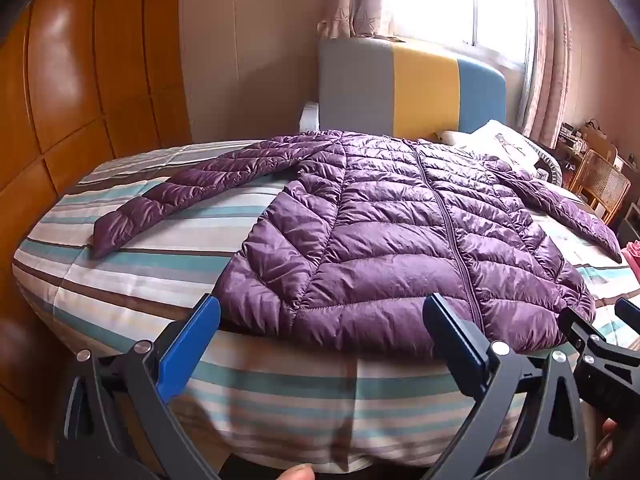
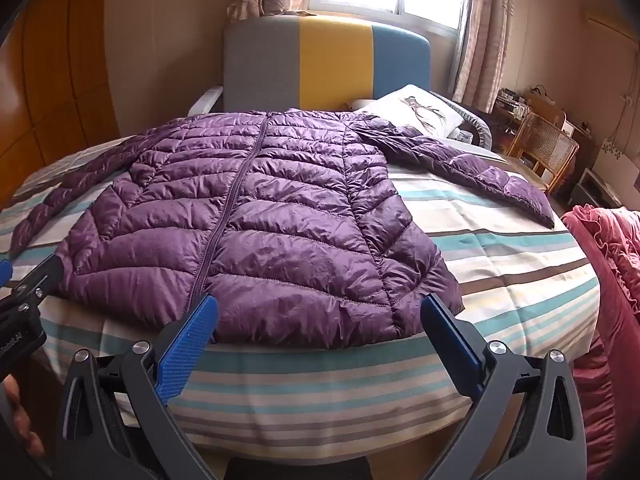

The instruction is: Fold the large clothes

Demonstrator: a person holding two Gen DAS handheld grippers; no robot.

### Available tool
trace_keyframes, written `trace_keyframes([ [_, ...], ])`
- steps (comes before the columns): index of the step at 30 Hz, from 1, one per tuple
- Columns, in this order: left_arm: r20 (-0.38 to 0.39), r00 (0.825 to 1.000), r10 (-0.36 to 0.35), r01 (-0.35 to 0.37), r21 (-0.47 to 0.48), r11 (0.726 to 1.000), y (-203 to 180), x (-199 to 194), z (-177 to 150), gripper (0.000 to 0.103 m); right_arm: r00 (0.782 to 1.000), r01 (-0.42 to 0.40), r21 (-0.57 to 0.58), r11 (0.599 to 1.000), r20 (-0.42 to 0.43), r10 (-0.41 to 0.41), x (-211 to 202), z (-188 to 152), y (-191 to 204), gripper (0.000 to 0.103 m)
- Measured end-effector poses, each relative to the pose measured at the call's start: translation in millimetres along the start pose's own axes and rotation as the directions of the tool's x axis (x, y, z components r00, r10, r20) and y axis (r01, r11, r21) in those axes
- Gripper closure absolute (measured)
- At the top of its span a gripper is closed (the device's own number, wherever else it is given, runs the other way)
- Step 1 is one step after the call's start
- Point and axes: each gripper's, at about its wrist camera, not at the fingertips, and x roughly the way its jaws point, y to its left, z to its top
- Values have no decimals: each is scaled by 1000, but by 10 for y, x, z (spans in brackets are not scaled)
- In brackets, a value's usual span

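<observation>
Left wrist view gives us the purple puffer jacket (image 1: 404, 232) spread flat on the striped bed cover (image 1: 120, 280), zipped front up, sleeves out to either side, collar toward the grey, yellow and blue headboard (image 1: 412, 88). Our left gripper (image 1: 322, 332) hangs just short of the hem, fingers wide apart, nothing between them. Our right gripper (image 2: 320, 330) (likewise spread and empty) sits near the hem's other end; a pink ruffled cloth (image 2: 608, 264) lies beside it.
</observation>
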Motion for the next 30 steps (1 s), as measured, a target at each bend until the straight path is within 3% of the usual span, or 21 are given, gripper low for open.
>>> trace_keyframes([
  [30,-5,1000,0,0,-13,1000,21,-14,-8,2,1000,1,3,1000,1,-1,-5,7,-33,3],
])
